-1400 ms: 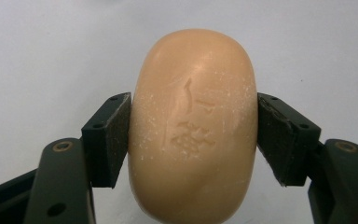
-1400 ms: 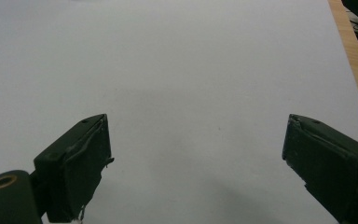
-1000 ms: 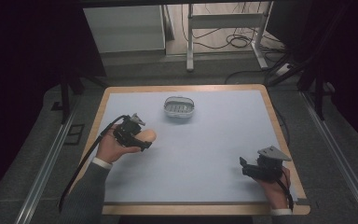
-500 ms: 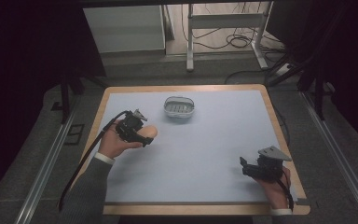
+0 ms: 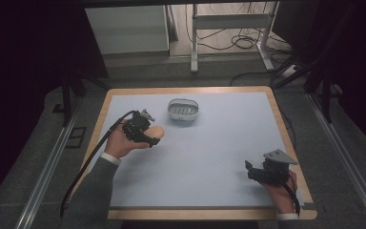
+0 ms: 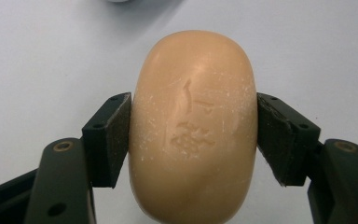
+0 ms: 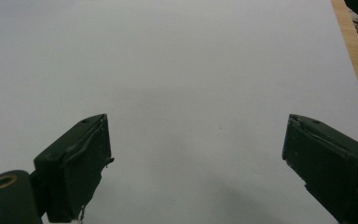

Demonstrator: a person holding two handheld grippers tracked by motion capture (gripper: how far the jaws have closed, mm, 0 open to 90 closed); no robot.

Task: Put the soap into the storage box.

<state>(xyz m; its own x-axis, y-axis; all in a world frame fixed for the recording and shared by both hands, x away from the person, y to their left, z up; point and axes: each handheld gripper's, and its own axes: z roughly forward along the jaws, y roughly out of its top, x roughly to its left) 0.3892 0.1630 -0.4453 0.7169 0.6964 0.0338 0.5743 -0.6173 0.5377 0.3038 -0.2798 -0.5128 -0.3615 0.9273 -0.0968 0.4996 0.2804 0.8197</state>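
A tan oval bar of soap with a stamped mark sits between the two black jaws of my left gripper, which is shut on its sides. From above, the left gripper holds the soap over the left part of the pale blue mat, a short way below and left of a small grey soap dish. My right gripper rests near the mat's front right corner. In its own view the right gripper stands wide open over bare mat.
The pale blue mat covers a wooden table whose edge shows at the right. Beyond the table stand a white cabinet and a metal frame with cables on the floor. Dark surroundings lie left and right.
My left gripper has carried the soap a little farther from the person and to the right, closer to the dish. The right gripper has stayed where it was.
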